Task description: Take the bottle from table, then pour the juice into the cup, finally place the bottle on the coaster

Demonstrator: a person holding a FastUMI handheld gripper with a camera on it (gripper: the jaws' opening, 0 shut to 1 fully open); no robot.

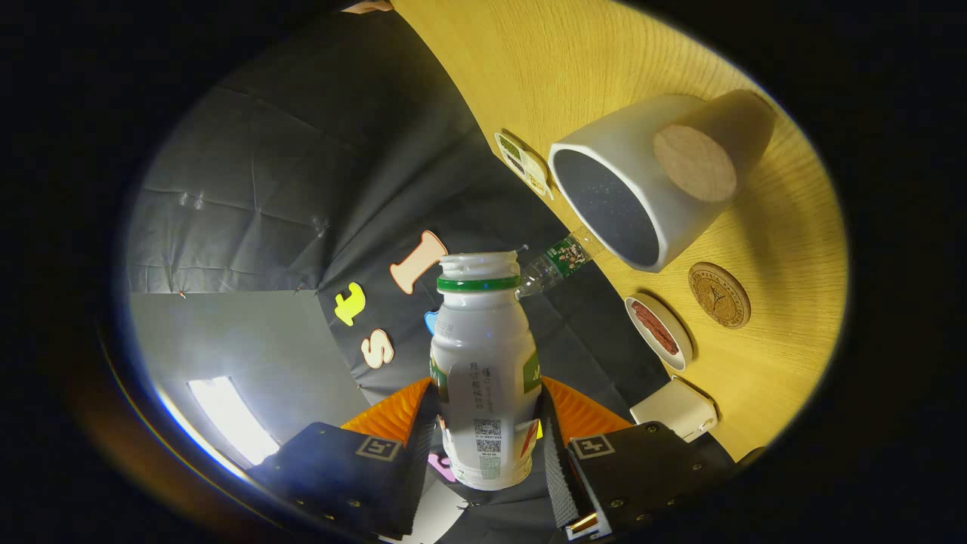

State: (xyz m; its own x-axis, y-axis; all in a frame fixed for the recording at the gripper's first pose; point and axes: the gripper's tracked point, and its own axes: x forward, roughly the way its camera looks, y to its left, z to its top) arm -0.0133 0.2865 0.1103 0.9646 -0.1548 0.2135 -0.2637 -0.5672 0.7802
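A small white bottle point(484, 363) with a green neck ring and an uncapped mouth sits between my fingers, and my gripper point(487, 442) is shut on its lower body. The view is rolled far over, so the yellow wooden table point(786, 227) runs up the right side. A grey-white cup point(650, 181) with a cork patch on its wall stands on the table beyond and to the right of the bottle's mouth, its opening facing me. The round cork coaster point(719, 295) lies on the table just past the cup.
A clear plastic bottle point(555, 264) with a green label lies beside the cup's rim. A small white dish point(659, 330) holding something dark red sits near the coaster. A white box point(675, 410) and a labelled packet point(523, 164) lie at the table's edge.
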